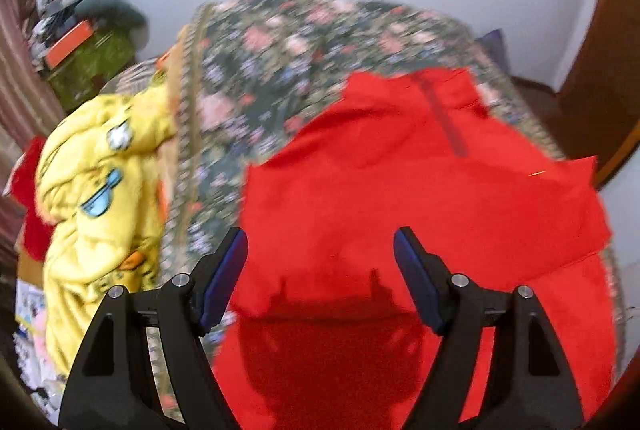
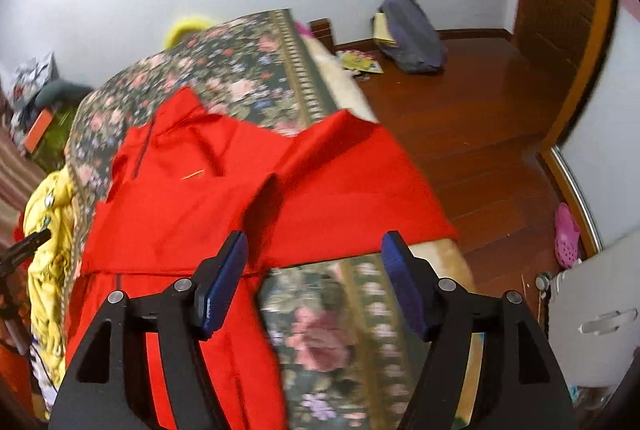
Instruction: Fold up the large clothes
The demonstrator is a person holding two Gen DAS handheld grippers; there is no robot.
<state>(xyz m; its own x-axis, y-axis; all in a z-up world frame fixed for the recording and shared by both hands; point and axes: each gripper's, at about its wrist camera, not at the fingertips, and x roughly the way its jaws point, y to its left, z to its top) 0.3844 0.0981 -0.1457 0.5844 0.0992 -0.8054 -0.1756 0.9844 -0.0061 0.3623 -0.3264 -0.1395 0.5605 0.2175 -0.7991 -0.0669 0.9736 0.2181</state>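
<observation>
A large red zip-neck garment point(image 1: 420, 197) lies spread on a bed with a dark floral cover point(image 1: 280, 61). In the right wrist view the red garment point(image 2: 224, 189) has one sleeve stretched out to the right toward the bed's edge. My left gripper point(image 1: 320, 254) is open and empty, hovering over the garment's lower body. My right gripper point(image 2: 314, 258) is open and empty, above the garment's lower edge near the sleeve and the floral cover point(image 2: 328, 334). A tip of the left gripper shows at the left edge of the right wrist view point(image 2: 28, 242).
A yellow patched jacket point(image 1: 96, 205) lies heaped at the bed's left side, also in the right wrist view point(image 2: 48, 270). A cluttered green stand point(image 1: 88, 57) is at far left. Wooden floor point(image 2: 480, 133) with a grey bag point(image 2: 412, 33), pink shoe point(image 2: 566, 234) and white cabinet point(image 2: 592, 318) lies right.
</observation>
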